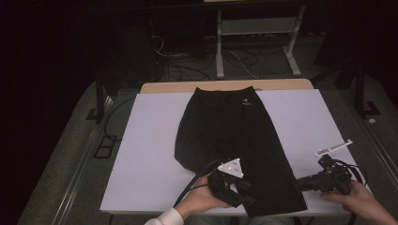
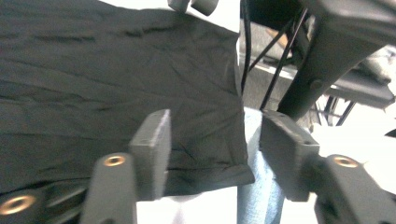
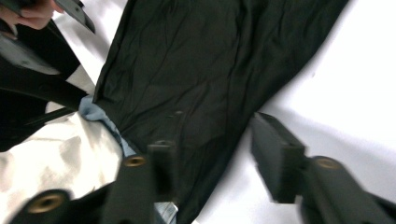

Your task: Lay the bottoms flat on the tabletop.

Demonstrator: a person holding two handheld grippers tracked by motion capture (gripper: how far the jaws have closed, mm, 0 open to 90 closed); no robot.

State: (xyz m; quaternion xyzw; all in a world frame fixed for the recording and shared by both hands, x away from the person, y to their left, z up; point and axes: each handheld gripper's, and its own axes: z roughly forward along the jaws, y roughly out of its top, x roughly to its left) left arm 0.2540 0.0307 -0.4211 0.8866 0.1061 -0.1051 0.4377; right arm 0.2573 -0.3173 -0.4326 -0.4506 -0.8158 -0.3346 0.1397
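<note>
Lying flat down the middle of the white rectangular table (image 1: 141,140), the black fabric trousers (image 1: 225,131) have their waistband at the far edge and their hem at the near edge, just in front of the person. Both tools close on that hem from either side (probably to lift or fold it). The left gripper (image 1: 241,192) hovers over the hem's near corner, jaws spread and empty. The right gripper (image 1: 305,183) sits just right of the cloth, likewise released, aimed at the near right corner.
</note>
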